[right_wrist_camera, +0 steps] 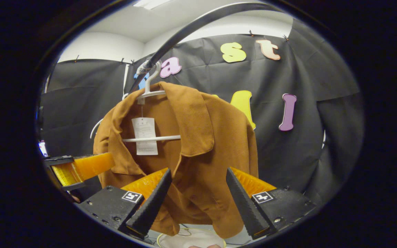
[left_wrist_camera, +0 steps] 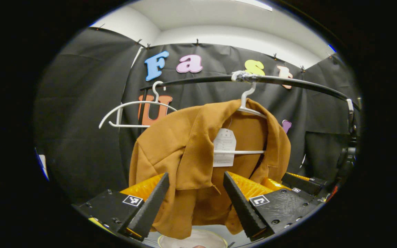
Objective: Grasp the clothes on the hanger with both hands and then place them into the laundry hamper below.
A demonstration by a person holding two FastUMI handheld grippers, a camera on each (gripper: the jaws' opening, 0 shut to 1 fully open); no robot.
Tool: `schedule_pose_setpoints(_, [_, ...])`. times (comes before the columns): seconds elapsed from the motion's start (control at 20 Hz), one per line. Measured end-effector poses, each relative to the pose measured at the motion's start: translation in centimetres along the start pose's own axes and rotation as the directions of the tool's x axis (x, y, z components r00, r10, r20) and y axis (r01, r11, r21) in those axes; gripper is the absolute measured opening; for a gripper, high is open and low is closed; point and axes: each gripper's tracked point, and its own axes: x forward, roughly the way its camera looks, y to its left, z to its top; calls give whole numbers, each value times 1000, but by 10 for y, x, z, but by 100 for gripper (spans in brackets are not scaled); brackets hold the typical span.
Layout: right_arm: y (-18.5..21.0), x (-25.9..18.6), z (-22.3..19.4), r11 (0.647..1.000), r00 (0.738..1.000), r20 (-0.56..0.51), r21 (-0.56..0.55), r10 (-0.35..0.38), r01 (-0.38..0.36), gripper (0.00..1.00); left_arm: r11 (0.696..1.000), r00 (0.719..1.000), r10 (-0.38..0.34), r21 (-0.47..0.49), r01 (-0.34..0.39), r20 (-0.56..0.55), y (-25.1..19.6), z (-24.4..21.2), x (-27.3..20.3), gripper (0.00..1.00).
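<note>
A brown jacket hangs on a white hanger from a black rail, with a paper tag inside the collar. My left gripper is open, its fingers standing on either side of the jacket's left front panel without pressing it. In the right gripper view the jacket hangs on its hanger, and my right gripper is open in front of the right front panel. Below the hem shows the pale round mouth of the hamper, also the hamper.
An empty white hanger hangs on the rail to the left of the jacket. The right gripper shows past the jacket's far side, and the left gripper shows at the left edge. Black cloth walls close in behind.
</note>
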Motion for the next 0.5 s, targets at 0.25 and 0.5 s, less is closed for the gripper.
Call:
schedule_pose_setpoints(0.25, [6, 26, 9, 999, 1000, 6, 25, 20, -20, 100, 1000, 999, 20, -17, -21, -28, 1, -3, 41, 100])
schedule_pose_setpoints(0.5, [4, 47, 18, 999, 1000, 10, 48, 18, -19, 100, 998, 998, 62, -33, -63, -27, 8, -2, 66, 91])
